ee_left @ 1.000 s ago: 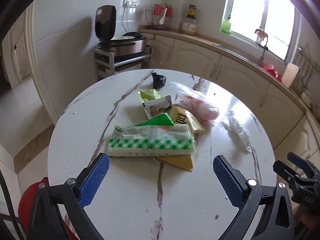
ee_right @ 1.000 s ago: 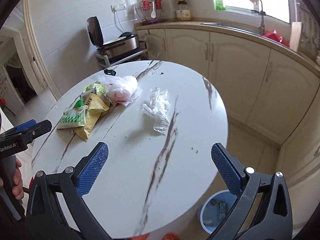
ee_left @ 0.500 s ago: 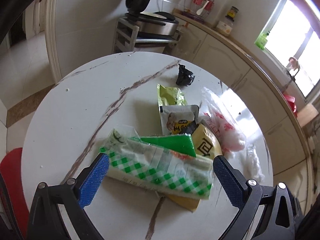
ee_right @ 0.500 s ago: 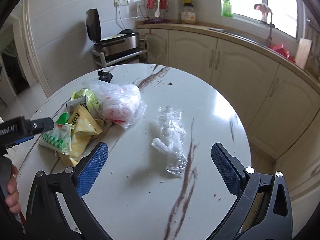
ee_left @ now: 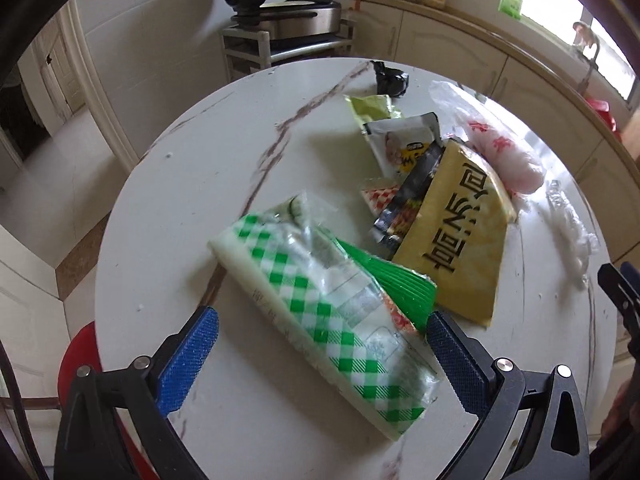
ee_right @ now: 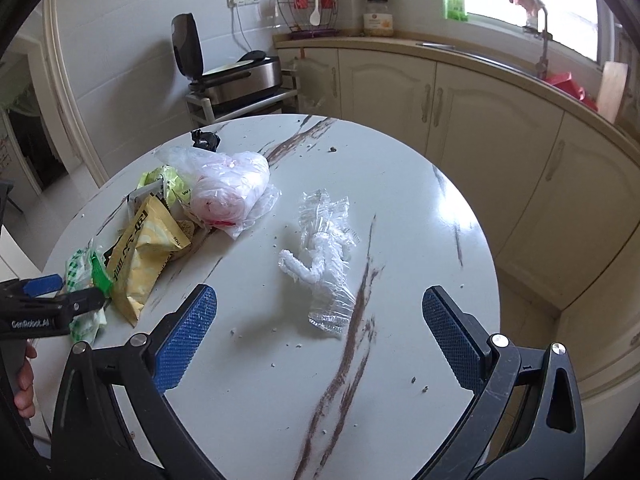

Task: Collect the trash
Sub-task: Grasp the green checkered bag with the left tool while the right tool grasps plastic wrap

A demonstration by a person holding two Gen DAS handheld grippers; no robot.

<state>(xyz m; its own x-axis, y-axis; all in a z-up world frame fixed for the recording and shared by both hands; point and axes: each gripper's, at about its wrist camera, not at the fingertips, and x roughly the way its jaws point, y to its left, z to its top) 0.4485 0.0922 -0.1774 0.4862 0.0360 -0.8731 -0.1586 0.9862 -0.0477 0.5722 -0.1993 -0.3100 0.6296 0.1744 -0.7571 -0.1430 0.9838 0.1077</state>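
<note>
On the round marble table (ee_left: 192, 168) lies a pile of wrappers. Nearest is a green-checked plastic pack (ee_left: 320, 312), lying between the open fingers of my left gripper (ee_left: 320, 344), which hovers over its near end without closing. Behind it lie a green packet (ee_left: 392, 284), a yellow bag (ee_left: 460, 240), a white sachet (ee_left: 404, 144) and a pink-white plastic bag (ee_left: 504, 148). My right gripper (ee_right: 320, 332) is open above the table (ee_right: 400, 208), just short of a crumpled clear plastic glove (ee_right: 324, 252). The left gripper (ee_right: 52, 304) shows at the right view's left edge.
A small black scrap (ee_left: 390, 78) lies at the table's far edge. A griddle on a rack (ee_left: 288, 28) stands behind the table, cream cabinets (ee_right: 480, 128) curve along the right. A red stool (ee_left: 76, 364) sits below the table's left edge. Crumbs dot the tabletop.
My left gripper has moved forward and down over the green-checked pack, which now lies between its fingers. My right gripper has come closer to the clear plastic glove.
</note>
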